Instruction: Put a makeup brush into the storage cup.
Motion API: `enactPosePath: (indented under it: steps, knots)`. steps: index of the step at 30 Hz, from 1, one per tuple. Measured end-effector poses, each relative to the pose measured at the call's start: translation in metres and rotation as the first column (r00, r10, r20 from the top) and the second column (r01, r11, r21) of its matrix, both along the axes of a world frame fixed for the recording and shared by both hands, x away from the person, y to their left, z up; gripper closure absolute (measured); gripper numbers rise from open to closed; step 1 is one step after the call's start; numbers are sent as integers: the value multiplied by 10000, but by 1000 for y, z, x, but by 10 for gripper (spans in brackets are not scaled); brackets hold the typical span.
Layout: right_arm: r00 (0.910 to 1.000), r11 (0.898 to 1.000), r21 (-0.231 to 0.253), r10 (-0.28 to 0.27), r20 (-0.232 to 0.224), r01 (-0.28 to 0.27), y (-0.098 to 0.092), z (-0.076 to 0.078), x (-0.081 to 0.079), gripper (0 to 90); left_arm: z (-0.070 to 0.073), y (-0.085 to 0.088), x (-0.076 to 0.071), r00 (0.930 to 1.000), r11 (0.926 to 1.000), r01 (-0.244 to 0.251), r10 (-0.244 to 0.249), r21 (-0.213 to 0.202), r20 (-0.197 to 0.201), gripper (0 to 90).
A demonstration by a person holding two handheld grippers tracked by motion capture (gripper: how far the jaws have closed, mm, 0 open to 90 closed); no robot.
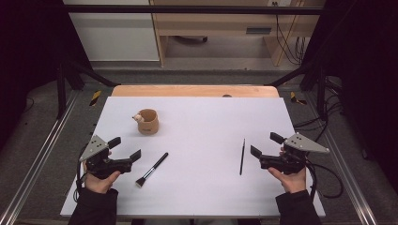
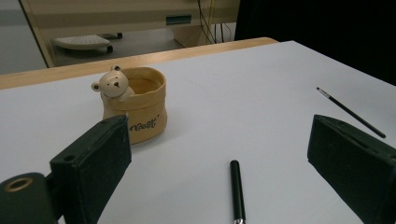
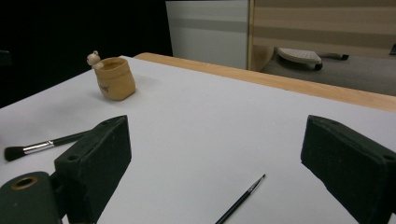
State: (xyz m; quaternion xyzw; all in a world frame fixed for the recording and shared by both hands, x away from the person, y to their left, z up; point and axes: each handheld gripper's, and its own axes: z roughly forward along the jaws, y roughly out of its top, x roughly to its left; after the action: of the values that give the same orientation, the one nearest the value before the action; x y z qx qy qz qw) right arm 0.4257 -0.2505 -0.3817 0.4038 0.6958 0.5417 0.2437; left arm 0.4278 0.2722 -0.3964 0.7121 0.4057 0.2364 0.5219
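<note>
A tan cup [image 1: 148,122] with a small bear figure on its rim stands on the white table sheet [image 1: 202,117], left of the middle. A black-handled makeup brush [image 1: 152,169] lies on the sheet just right of my left gripper [image 1: 125,148], which is open and empty. A thin black brush [image 1: 242,156] lies close to the left of my right gripper [image 1: 263,144], also open and empty. In the left gripper view the cup [image 2: 138,102] sits ahead and the thick brush's handle [image 2: 237,186] lies between the jaws. The right gripper view has the thin brush [image 3: 240,200] below the jaws.
The sheet covers a wooden table whose far edge [image 1: 195,90] shows at the back. Dark frame rails [image 1: 33,164] run along both sides. Cables [image 1: 328,183] trail from the right gripper. A wooden cabinet [image 1: 211,28] stands beyond the table.
</note>
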Motion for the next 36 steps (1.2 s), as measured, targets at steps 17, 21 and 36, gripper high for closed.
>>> enactPosePath:
  steps: [17, 21, 36]
  knots:
    - [9992, 9991, -305, -309, -256, 301, 7, -3, 3, 94, -4, 1, -1, 10000, 10000, 10, -9, 99, -76, 58]
    - [9988, 9983, -502, -299, -384, 280, 10, -7, 7, 97, -4, 1, -1, 10000, 9999, -23, 25, 167, -80, 57]
    - [9883, 9891, -1400, -656, -1375, 462, 32, -27, 21, 135, -4, 0, 0, 10000, 9998, -34, 35, 207, -62, 60]
